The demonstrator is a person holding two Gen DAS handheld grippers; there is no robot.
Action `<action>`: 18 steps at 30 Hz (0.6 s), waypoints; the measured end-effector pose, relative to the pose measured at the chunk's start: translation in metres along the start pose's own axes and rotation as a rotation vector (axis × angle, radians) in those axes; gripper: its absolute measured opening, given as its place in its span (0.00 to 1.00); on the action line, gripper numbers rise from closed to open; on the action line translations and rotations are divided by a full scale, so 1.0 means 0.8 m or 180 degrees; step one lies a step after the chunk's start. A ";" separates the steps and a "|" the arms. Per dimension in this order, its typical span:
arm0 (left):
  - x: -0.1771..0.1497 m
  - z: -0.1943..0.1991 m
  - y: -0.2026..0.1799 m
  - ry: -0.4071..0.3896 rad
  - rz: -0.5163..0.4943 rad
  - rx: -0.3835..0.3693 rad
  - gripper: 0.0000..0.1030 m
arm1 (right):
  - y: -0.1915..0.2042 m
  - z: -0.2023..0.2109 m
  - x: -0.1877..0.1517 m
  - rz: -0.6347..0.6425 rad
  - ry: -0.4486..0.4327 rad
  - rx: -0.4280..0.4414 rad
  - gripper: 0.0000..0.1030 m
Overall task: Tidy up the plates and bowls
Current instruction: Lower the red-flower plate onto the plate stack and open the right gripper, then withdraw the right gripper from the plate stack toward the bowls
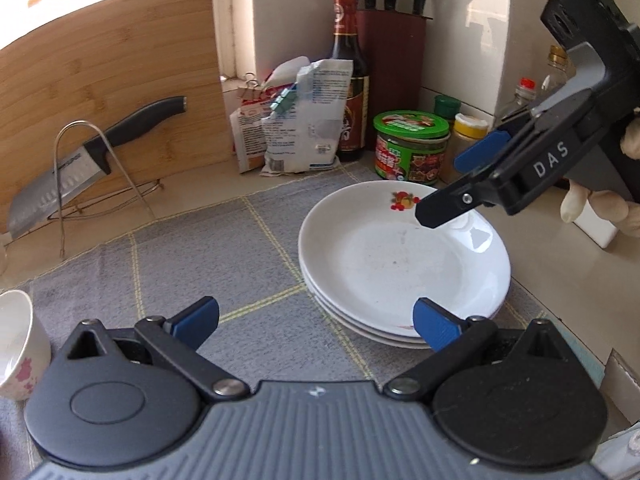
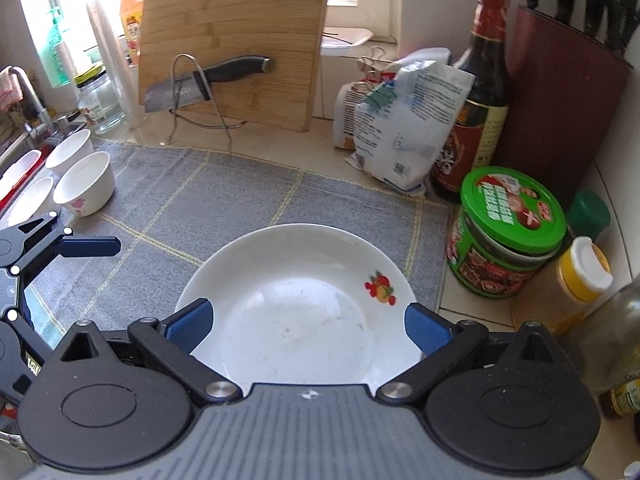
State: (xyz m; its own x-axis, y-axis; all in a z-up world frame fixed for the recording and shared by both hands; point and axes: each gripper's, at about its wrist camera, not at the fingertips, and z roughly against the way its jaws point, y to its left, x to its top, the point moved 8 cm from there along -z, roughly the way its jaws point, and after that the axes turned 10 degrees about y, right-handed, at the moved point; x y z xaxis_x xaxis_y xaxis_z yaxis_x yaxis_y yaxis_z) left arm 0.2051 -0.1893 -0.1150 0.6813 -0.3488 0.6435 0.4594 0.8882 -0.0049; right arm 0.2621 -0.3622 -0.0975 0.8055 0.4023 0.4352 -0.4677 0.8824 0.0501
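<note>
White bowls (image 2: 82, 184) stand at the left edge of the grey mat (image 2: 224, 200), near the sink. The left gripper (image 1: 316, 320) hangs over the mat with fingers spread wide and empty. To its right, the stack of white plates (image 1: 400, 264) rests on the mat under the right gripper (image 2: 308, 326), whose fingers are released, clear of the top plate.

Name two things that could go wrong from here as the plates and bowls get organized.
1. The plate stack sits close to the green-lidded jar and sauce bottle; a wide swing of the open right claw might knock them.
2. The bowls crowd the mat's edge by the sink; a nudge could tip one in.
</note>
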 end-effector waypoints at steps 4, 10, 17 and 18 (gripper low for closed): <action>-0.011 0.014 0.017 -0.0007 0.0207 0.0199 0.99 | 0.018 -0.006 0.007 0.0197 -0.0040 0.0083 1.00; -0.034 0.043 0.045 -0.0014 0.0541 0.0591 0.99 | 0.054 -0.018 0.026 0.0481 -0.0150 0.0297 1.00; -0.067 0.072 0.091 0.0020 0.0844 0.0845 0.99 | 0.108 -0.023 0.037 0.0661 -0.0320 0.0357 1.00; -0.071 0.075 0.098 0.0017 0.0869 0.0849 0.99 | 0.114 -0.023 0.038 0.0682 -0.0341 0.0341 1.00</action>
State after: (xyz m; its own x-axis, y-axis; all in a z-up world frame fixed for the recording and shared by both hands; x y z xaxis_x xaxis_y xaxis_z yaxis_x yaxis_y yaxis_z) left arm 0.1681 -0.0823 -0.1062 0.7614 -0.0897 0.6420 0.0966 0.9950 0.0244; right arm 0.2505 -0.2649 -0.0967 0.6434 0.5440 0.5386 -0.6640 0.7468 0.0389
